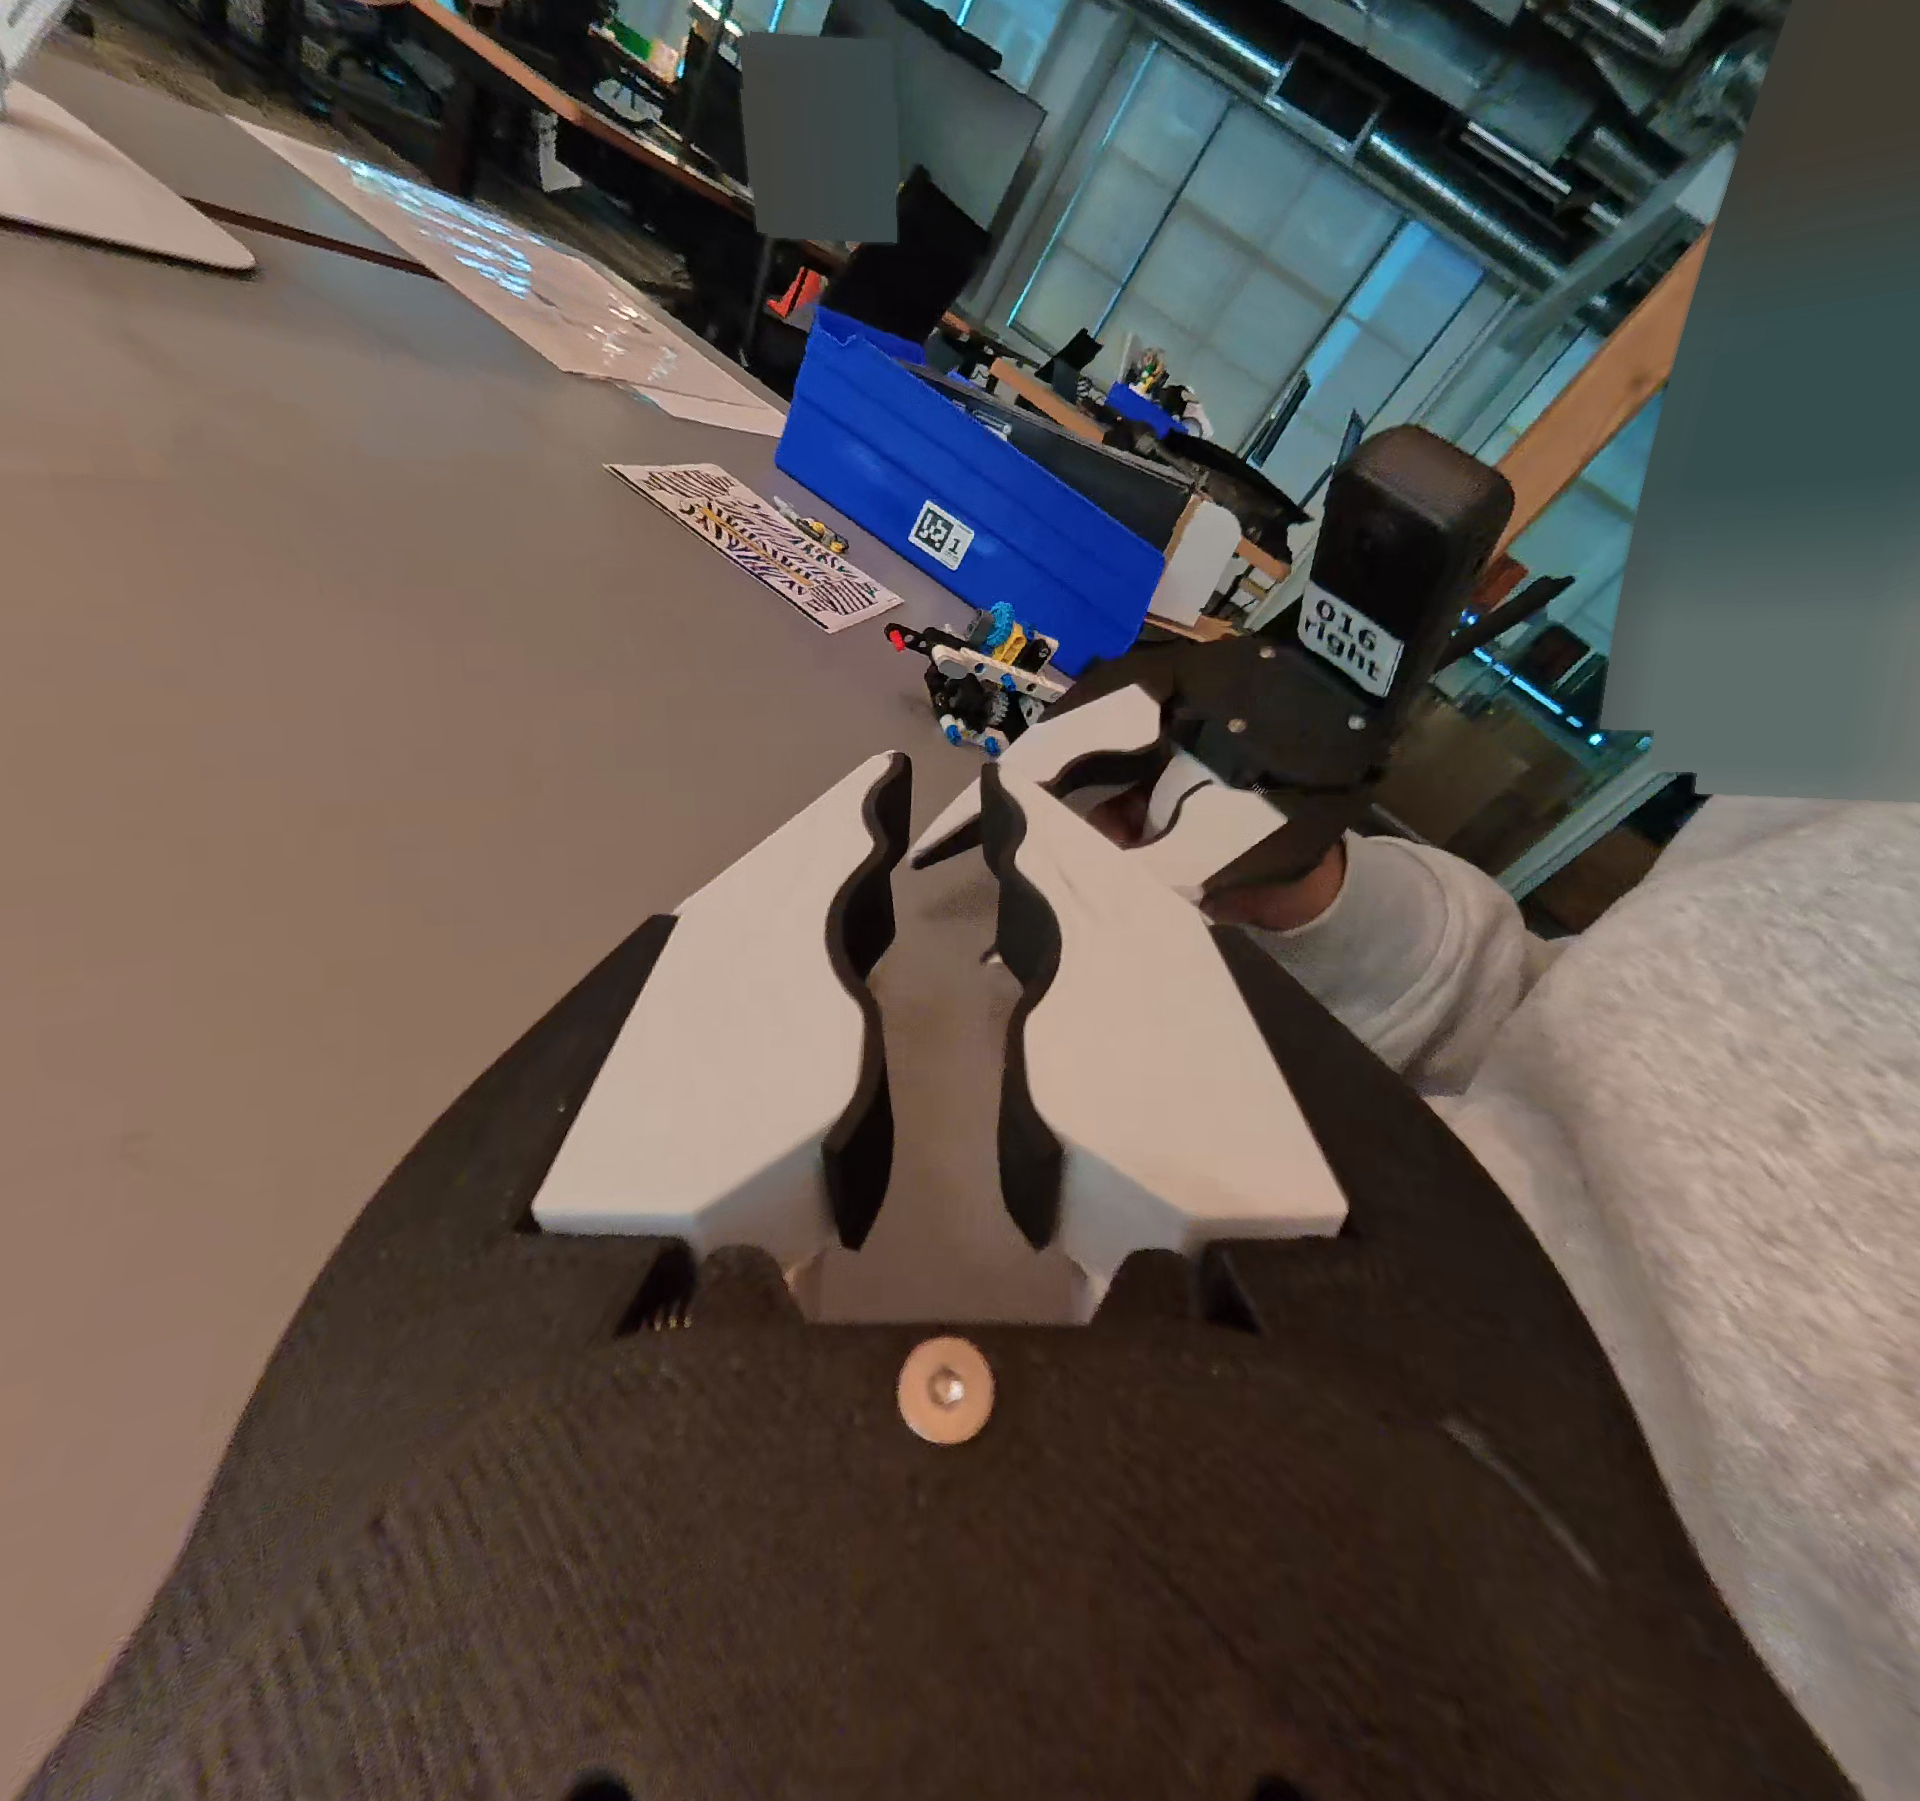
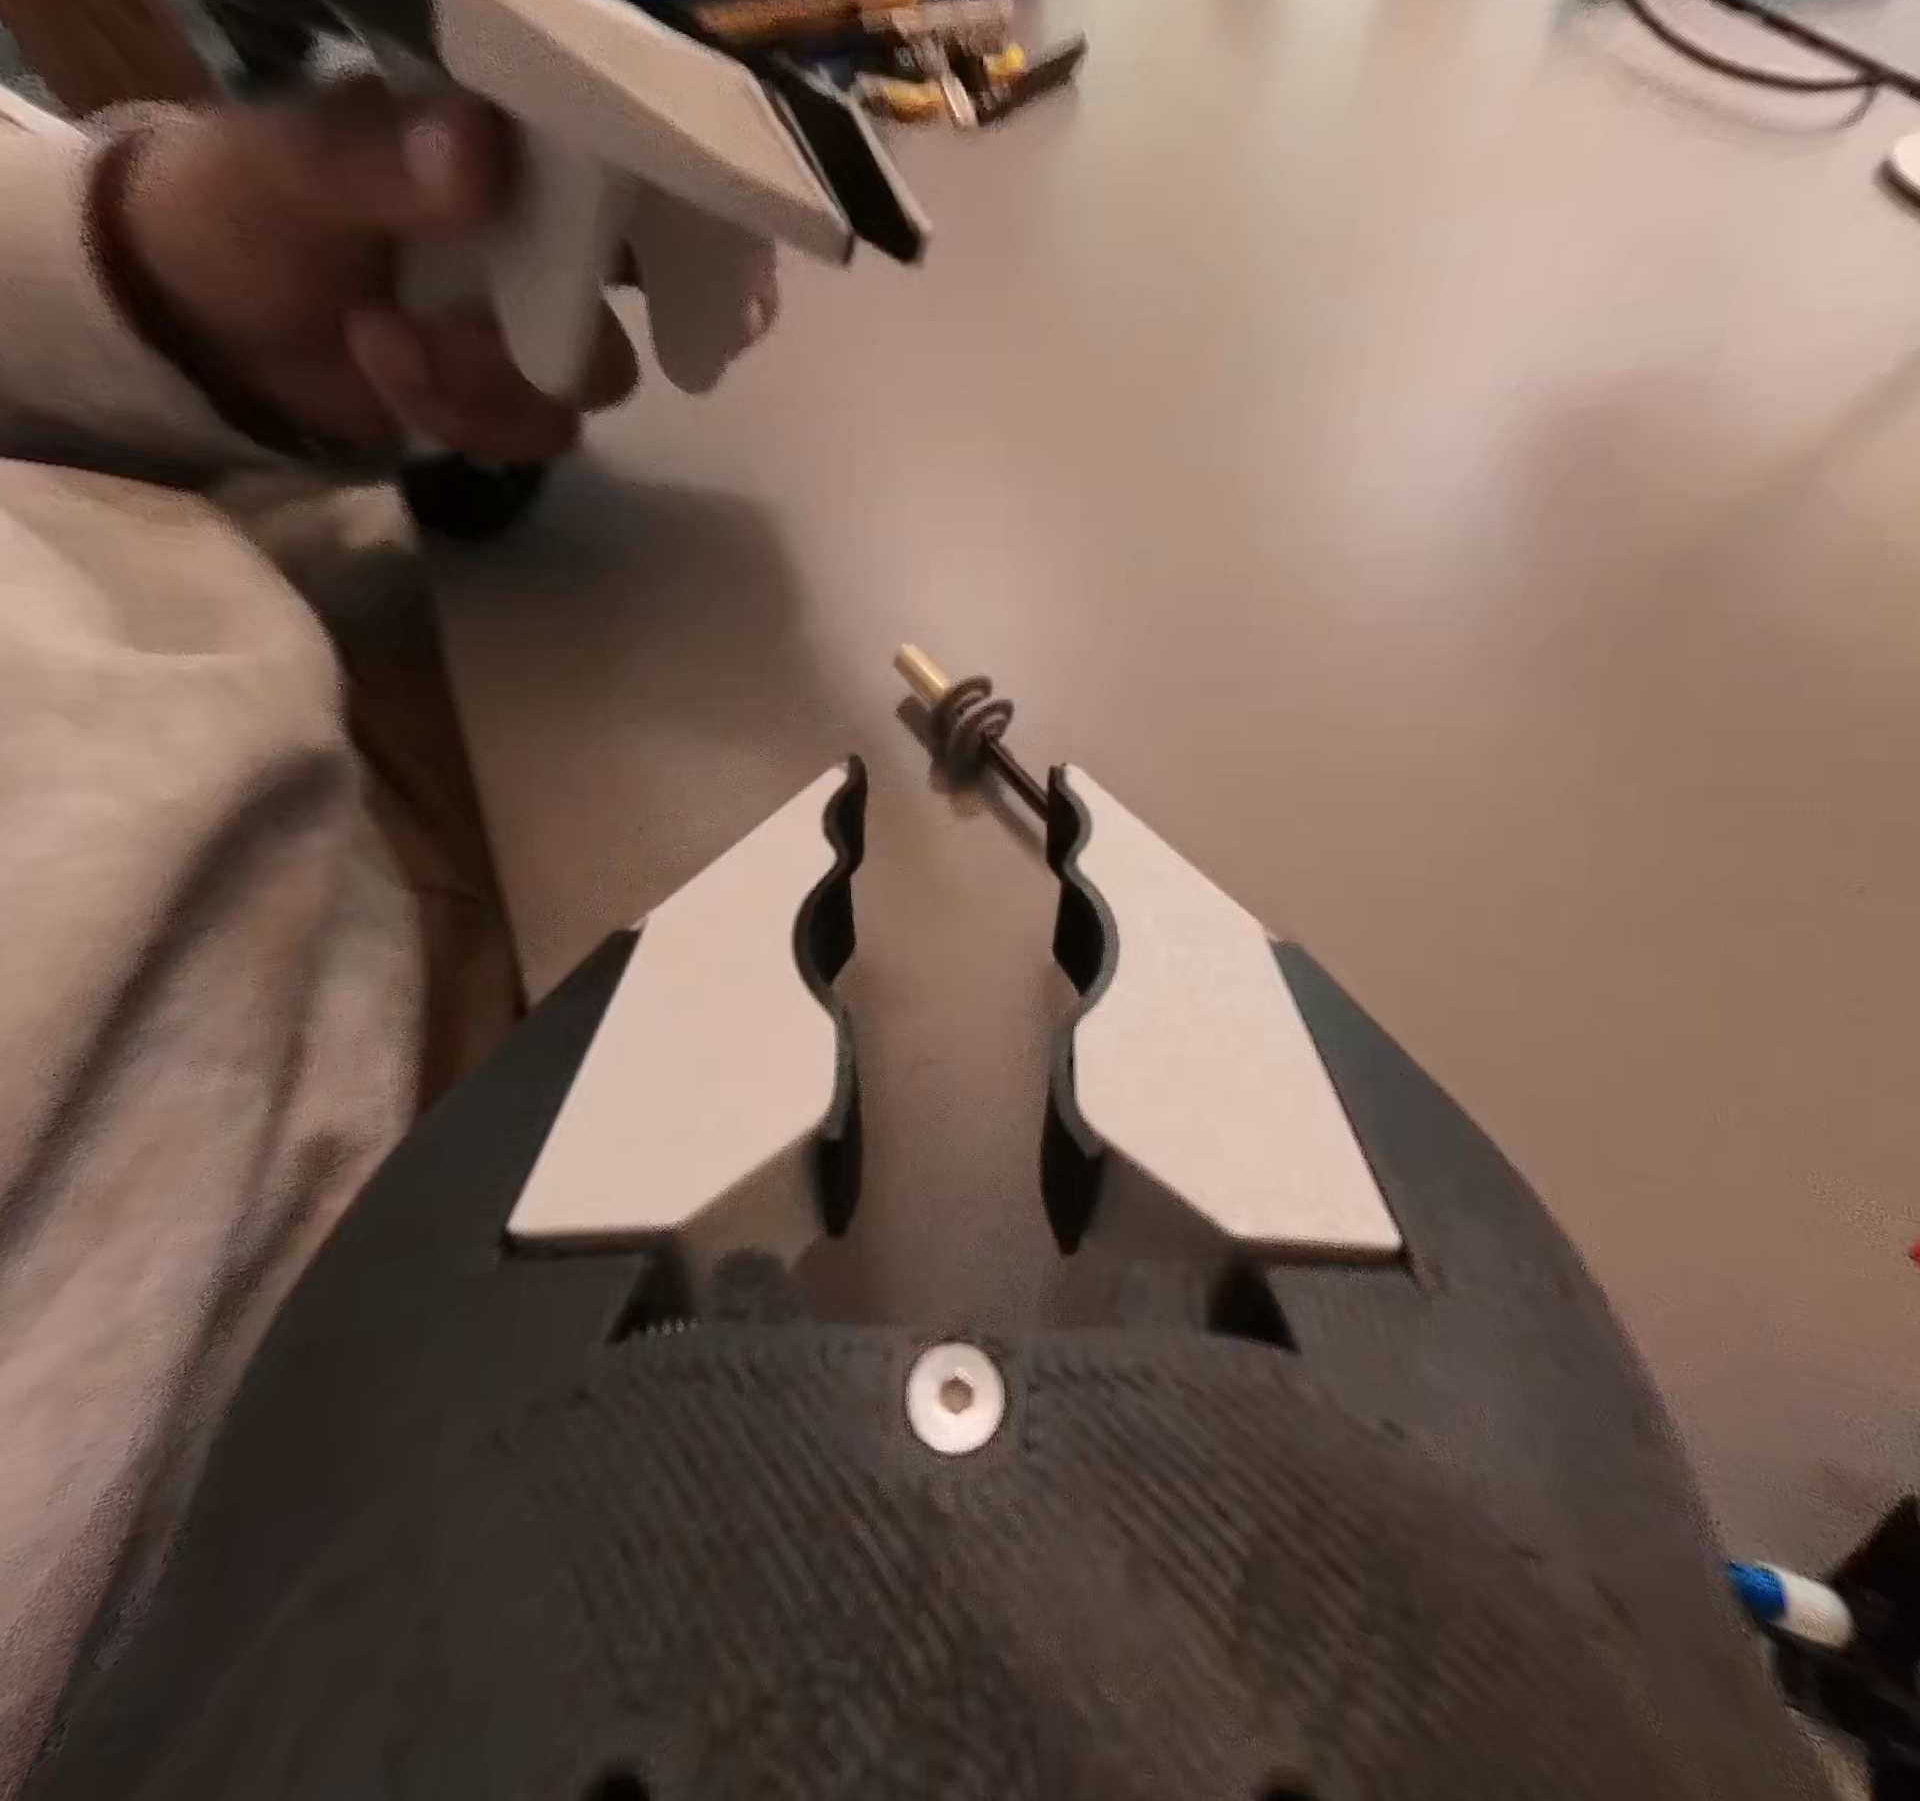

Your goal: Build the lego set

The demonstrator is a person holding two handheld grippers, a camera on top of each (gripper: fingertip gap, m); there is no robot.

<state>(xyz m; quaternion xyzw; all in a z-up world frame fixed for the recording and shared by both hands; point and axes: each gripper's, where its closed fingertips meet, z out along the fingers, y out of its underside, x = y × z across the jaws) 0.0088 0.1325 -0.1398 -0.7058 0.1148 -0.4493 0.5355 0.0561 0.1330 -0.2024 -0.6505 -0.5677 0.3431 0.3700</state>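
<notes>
A thin black axle (image 2: 1013, 777) carrying a grey gear (image 2: 971, 717) and a tan end piece (image 2: 920, 662) lies on the grey table. It is just ahead of my right gripper (image 2: 956, 777), which is open and empty; the axle's near end runs behind its right fingertip. My left gripper (image 1: 943, 769) is empty, its jaws a narrow gap apart, tilted above the table. It also shows blurred in the right wrist view (image 2: 878, 239), held by a hand (image 2: 312, 265). A partly built lego model (image 1: 982, 681) stands beyond it.
A blue bin (image 1: 966, 504) stands behind the model, with a striped sticker sheet (image 1: 758, 546) to its left and paper sheets (image 1: 499, 265) farther back. Cables (image 2: 1714, 37) lie at the far right. A blue-and-white piece (image 2: 1787, 1606) sits near my right gripper's base. A grey-sleeved arm (image 1: 1714, 1128) fills the right side. Left tips to right tips: about 8 centimetres. My right gripper is the nearer one to the partly built lego model (image 1: 982, 681): about 15 centimetres, against 25 centimetres.
</notes>
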